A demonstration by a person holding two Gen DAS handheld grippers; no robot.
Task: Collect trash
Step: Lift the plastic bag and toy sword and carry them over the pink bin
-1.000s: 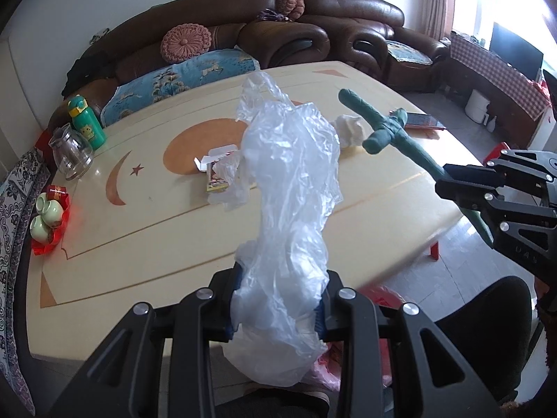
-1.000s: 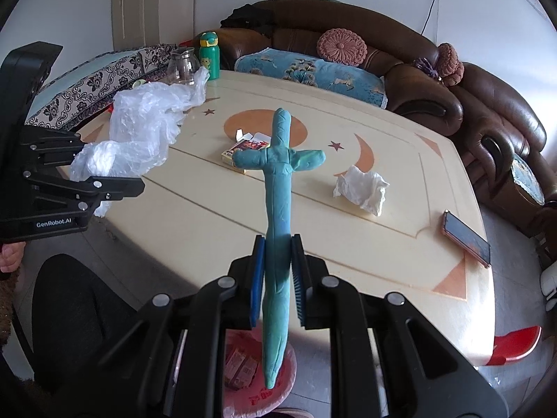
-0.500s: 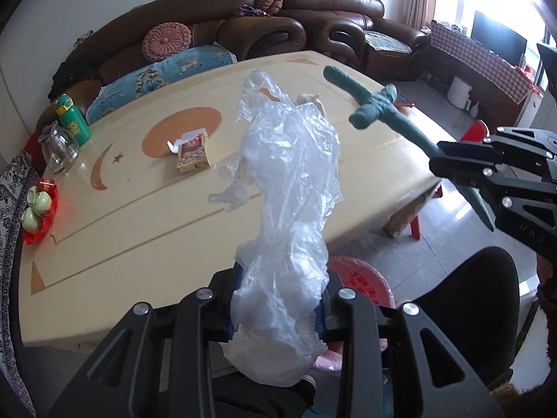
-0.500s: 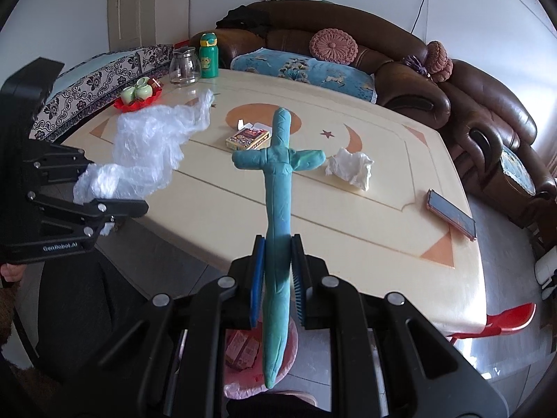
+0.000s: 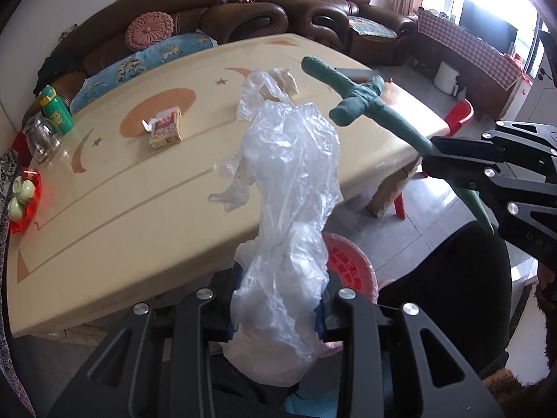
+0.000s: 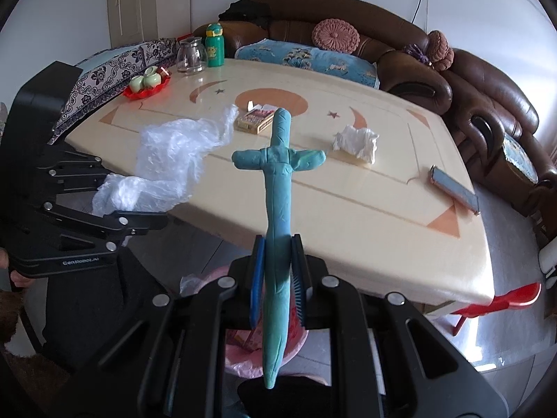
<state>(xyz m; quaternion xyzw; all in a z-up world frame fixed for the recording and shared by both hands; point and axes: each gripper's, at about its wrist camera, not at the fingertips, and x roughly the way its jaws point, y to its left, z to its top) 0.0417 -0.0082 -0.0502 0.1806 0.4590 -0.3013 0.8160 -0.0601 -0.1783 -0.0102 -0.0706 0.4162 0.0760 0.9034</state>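
Observation:
My left gripper [image 5: 276, 299] is shut on a crumpled clear plastic bag [image 5: 289, 188], held off the table's near edge; the bag also shows in the right wrist view [image 6: 167, 160]. My right gripper [image 6: 277, 271] is shut on a green clay sword-shaped piece [image 6: 278, 188], which also shows in the left wrist view [image 5: 362, 101]. A pink bin [image 5: 351, 264] lined with a bag stands on the floor below both grippers; it also shows in the right wrist view [image 6: 243, 351]. A small printed box [image 6: 256, 120] and a crumpled white tissue [image 6: 357, 141] lie on the table [image 6: 348, 202].
A phone [image 6: 452, 188] lies near the table's right edge. A red tray with green cups [image 6: 148, 83], a glass pot [image 6: 189, 55] and a green bottle [image 6: 214, 45] stand at the far left. Brown sofas line the back. A red stool [image 5: 459, 115] is beside the table.
Both grippers have pulled back from the table with their loads. The table looks farther and the pink bin on the floor has come into view below them.

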